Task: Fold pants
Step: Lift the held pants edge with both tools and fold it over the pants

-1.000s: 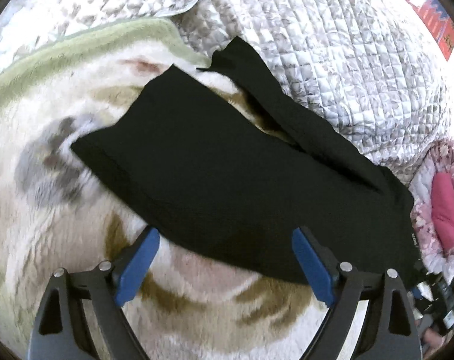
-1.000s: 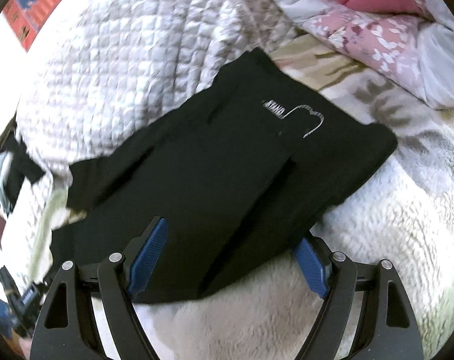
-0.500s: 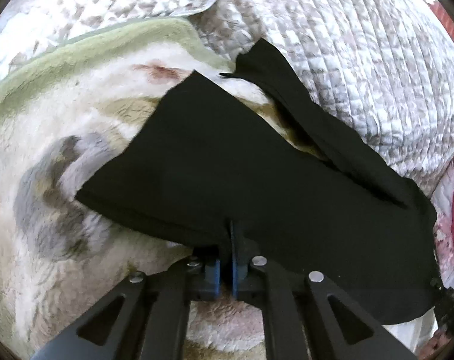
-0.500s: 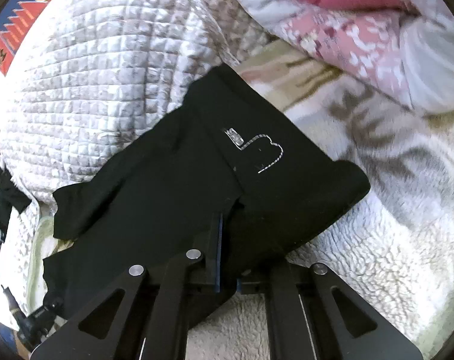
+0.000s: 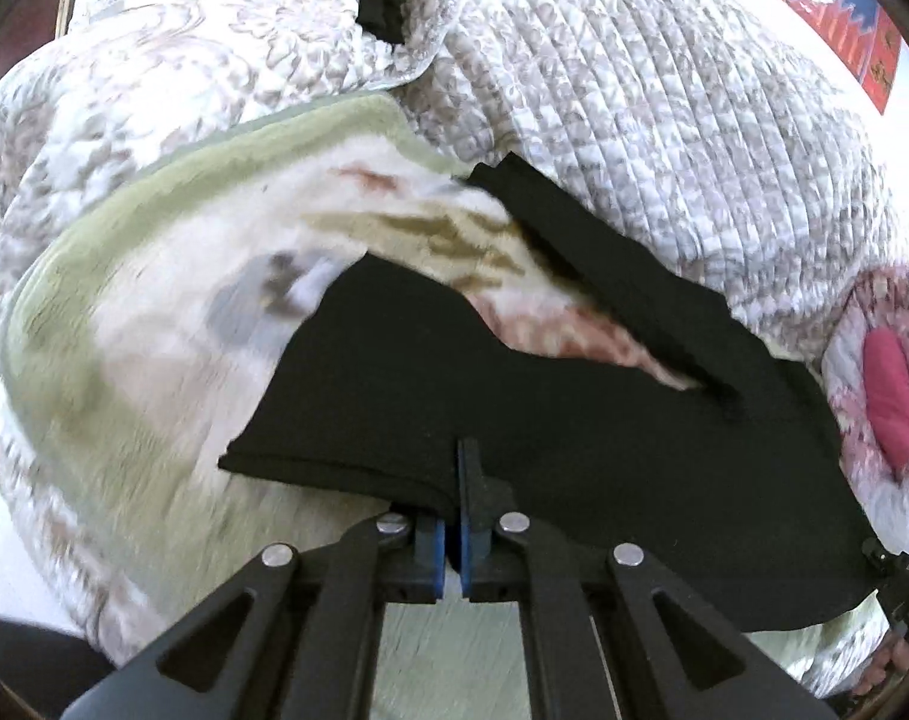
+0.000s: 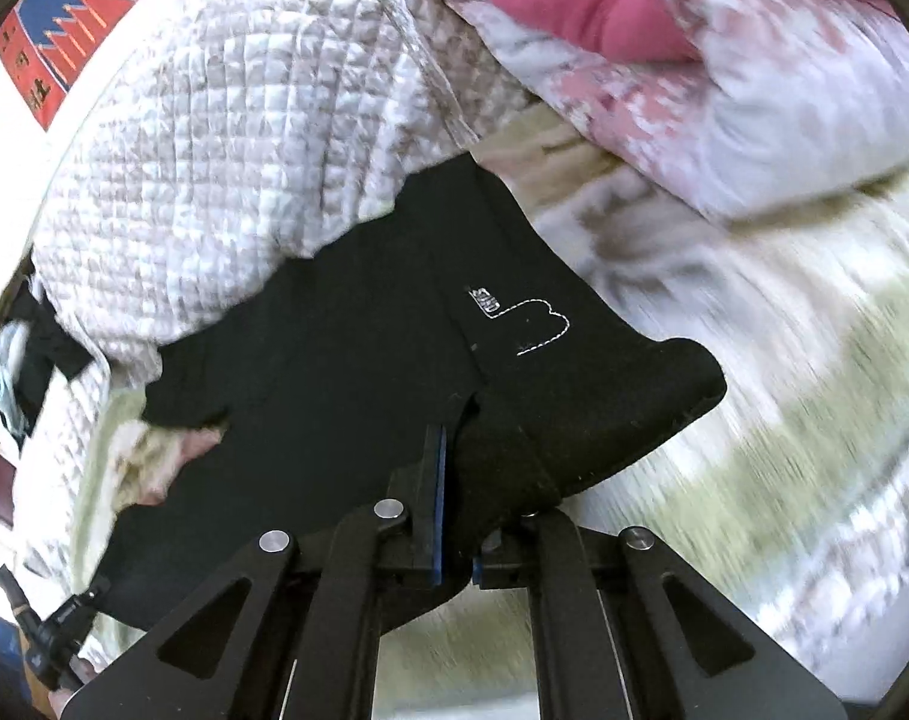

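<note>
The left gripper (image 5: 459, 474), a black two-finger tool with blue pads, is clamped on the near edge of the black fabric pants (image 5: 574, 420); cloth bunches between its closed jaws. From there the dark cloth spreads away over a fluffy cream fleece blanket with green border and brown and grey patterning (image 5: 124, 312), and one narrow pant leg runs up to the foot of a grey-and-white quilted bedspread (image 5: 664, 120). Further right lies a pink floral pillow (image 5: 892, 396).

The right gripper (image 6: 454, 450) is likewise pinched on the pants (image 6: 334, 360), its blue pads closed with a thick fold of the waist end draped over the right finger. White stitching in a curved outline and a small label (image 6: 523, 324) show on the cloth just beyond. The same quilted bedspread (image 6: 244, 120) rises behind, and the floral pillow (image 6: 724, 90) sits at upper right on the fleece blanket (image 6: 754, 390).
</note>
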{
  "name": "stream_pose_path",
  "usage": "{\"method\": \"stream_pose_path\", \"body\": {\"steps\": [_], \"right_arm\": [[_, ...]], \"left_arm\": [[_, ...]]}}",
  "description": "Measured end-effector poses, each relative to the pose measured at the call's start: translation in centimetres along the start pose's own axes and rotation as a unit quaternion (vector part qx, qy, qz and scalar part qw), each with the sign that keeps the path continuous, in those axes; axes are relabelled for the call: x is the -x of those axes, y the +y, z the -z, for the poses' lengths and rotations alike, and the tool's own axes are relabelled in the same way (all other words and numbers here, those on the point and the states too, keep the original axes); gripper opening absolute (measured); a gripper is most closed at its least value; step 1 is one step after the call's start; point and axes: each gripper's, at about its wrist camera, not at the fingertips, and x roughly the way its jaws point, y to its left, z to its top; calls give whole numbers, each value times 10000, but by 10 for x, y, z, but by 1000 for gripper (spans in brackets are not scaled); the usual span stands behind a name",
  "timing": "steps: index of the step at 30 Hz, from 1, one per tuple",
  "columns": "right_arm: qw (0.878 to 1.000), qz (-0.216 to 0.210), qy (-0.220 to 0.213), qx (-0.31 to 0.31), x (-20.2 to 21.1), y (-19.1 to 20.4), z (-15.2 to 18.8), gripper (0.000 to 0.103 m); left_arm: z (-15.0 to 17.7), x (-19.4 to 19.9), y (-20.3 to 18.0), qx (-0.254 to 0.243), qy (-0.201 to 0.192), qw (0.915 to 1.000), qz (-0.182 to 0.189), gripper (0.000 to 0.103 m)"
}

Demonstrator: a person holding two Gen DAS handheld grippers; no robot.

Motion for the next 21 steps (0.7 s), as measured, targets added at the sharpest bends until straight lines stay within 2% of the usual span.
{"method": "stream_pose_path", "body": {"steps": [3,5,6,8,9,12,14,18,19,20,21], "right_arm": [[9988,47,353,-334,-19,-21,13,5],[9988,-61,294,-390,-17,-22,11,6],[9991,-137,231,-337,-14,-20,9,6],[9992,-175,161,-318,-9,-18,7,21],[9991,-194,115,-364,-7,-20,7,24],[9983,-327,23,-492,-3,-23,9,24],[9976,-392,-43,-571,1,-24,9,24],[9967,-427,-102,-679,2,-23,8,24],[9965,-435,-97,-709,2,-24,8,24],[9962,-444,-116,-739,2,-25,8,24],[9959,-482,-183,-745,4,-26,8,23]], "left_arm": [[14,-14,2,-45,337,9994,-86,4],[16,-15,6,74,365,9993,-25,5],[15,-13,8,136,321,9994,73,10],[12,-13,14,343,248,9990,139,12],[10,-15,18,432,243,9986,162,13],[8,-19,35,810,203,9965,37,15],[4,-20,45,1028,129,9946,86,15],[-4,-28,55,1122,-8,9937,-80,15],[-5,-32,55,1122,42,9936,-133,12],[-6,-32,53,1053,7,9942,-219,5],[-5,-30,51,932,-57,9952,-296,4]]}}
